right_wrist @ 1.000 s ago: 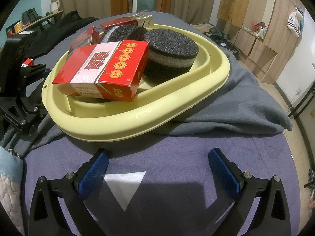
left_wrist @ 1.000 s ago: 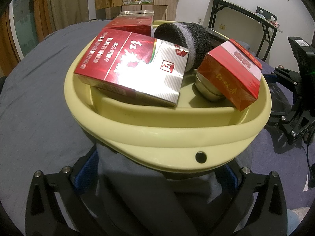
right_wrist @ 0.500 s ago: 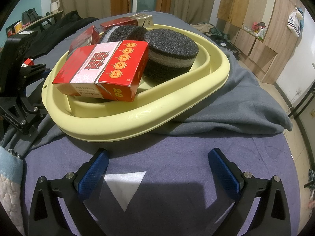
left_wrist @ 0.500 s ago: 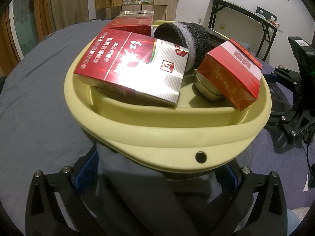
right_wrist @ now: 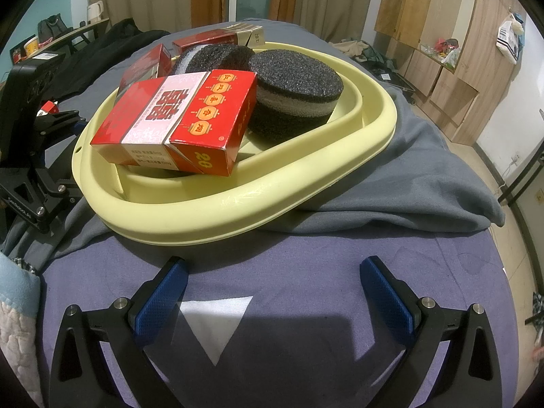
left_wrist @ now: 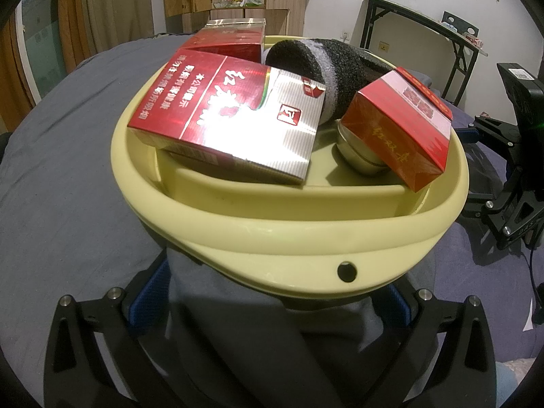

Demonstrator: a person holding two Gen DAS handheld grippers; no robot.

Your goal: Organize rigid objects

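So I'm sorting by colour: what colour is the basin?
Pale yellow basin, clearest in the right wrist view.

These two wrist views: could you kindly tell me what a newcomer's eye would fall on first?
The pale yellow basin on the grey cloth, heaped with glossy red boxes: the lantern-printed one nearest the right hand-held gripper, and a red-and-silver one tilted over the rim. Behind them sit two dark foam discs.

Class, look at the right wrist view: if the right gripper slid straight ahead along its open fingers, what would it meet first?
Probably the near rim of the yellow basin, which lies directly ahead of the right gripper on the grey cloth; only bare purple bedding lies between. Depth is uncertain.
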